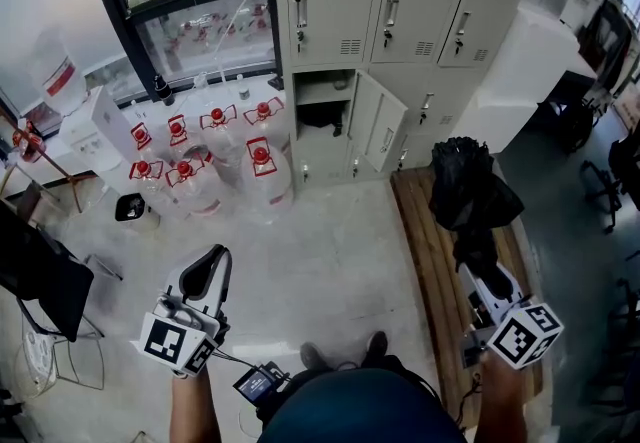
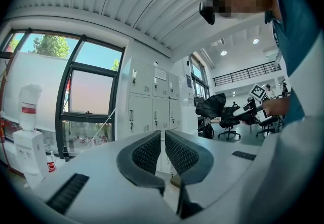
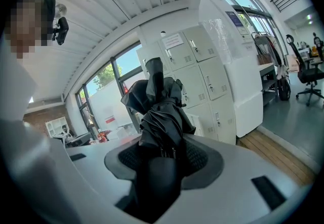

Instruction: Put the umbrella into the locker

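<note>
Umbrella (image 3: 161, 104) clamped in right tongs (image 3: 163, 156), angled slightly down, left tongs (image 2: 162, 139) together, level.

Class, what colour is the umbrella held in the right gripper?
Black; the umbrella shows best in the right gripper view.

no readable text, signs too small

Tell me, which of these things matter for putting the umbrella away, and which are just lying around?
Part of the job:
- umbrella, clamped in the right gripper
- open locker

Just lying about:
- water bottles
- dispenser
- chairs
- wooden platform
</note>
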